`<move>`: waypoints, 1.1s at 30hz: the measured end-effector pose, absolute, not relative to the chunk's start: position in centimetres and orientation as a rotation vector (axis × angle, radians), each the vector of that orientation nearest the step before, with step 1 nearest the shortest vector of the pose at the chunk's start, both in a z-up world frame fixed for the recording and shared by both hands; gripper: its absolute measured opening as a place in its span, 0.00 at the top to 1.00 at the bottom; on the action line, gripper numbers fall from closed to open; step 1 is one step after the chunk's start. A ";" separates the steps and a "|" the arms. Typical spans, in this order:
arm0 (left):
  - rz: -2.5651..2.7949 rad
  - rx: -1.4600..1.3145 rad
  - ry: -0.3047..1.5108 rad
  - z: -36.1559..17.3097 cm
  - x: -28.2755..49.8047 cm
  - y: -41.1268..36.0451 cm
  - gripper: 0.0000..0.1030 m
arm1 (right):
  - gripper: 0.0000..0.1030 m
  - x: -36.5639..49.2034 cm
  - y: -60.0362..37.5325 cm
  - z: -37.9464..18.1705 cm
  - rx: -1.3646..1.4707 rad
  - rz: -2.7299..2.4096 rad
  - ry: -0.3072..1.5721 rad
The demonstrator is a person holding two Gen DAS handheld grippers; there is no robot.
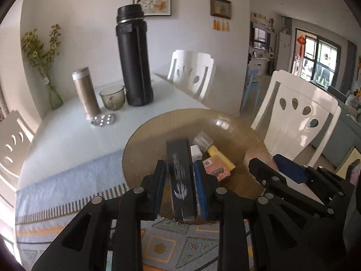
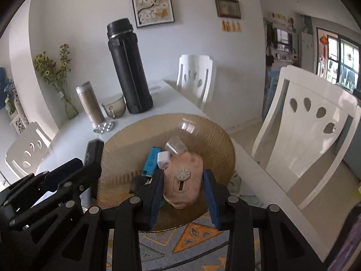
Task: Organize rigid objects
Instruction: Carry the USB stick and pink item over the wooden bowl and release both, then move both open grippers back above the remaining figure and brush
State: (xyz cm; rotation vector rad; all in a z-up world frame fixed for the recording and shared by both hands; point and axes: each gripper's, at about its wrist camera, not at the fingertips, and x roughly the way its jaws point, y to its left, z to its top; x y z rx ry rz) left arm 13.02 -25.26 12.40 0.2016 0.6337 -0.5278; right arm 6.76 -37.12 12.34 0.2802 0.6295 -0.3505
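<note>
A ribbed amber glass plate [image 1: 144, 153] [image 2: 126, 149] lies on the table with a pink box [image 1: 217, 168], a yellow box [image 1: 220, 155], a white plug [image 2: 163, 158], a clear cube [image 2: 175, 148] and a blue box [image 2: 150, 161] in it. My left gripper [image 1: 180, 163] [image 2: 88, 164] hovers over the plate's near side. A long black box [image 1: 181, 180] [image 2: 93, 151] with silver print stands lengthwise between its blue pads, blurred, with a thin gap at the left pad. My right gripper [image 2: 183, 172] [image 1: 268, 160] is shut on a pink case [image 2: 182, 180] with a flower-shaped knob, above the plate.
Behind the plate stand a tall black flask [image 1: 134, 58], a tan tumbler [image 1: 85, 92], a glass cup [image 1: 112, 99] and a pill blister [image 1: 103, 119]. A vase of flowers [image 1: 53, 94] is at the far left. White chairs [image 1: 300, 115] ring the table. A patterned cloth [image 1: 67, 180] covers the near end.
</note>
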 end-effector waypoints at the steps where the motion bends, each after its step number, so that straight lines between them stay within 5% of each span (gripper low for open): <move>1: -0.505 0.204 0.635 12.4 13.0 -25.0 0.66 | 0.63 6.9 -37.1 12.2 0.282 -0.344 0.638; 3: -0.494 0.206 0.645 12.5 12.9 -24.1 0.65 | 0.46 7.1 -37.2 11.9 0.289 -0.335 0.667; 6: -0.499 0.177 0.655 12.9 11.8 -21.5 0.62 | 0.46 5.9 -36.4 12.4 0.281 -0.299 0.653; 11: -0.432 0.151 0.609 12.9 7.1 -14.8 0.35 | 0.38 2.0 -31.7 12.7 0.182 -0.186 0.659; 21: -0.160 0.106 0.705 5.8 0.6 -3.7 0.33 | 0.38 -2.2 -21.9 6.1 -0.002 0.019 0.705; 33: -0.125 0.043 0.793 2.0 1.6 -2.0 0.33 | 0.32 -0.7 -23.6 3.5 0.060 -0.004 0.766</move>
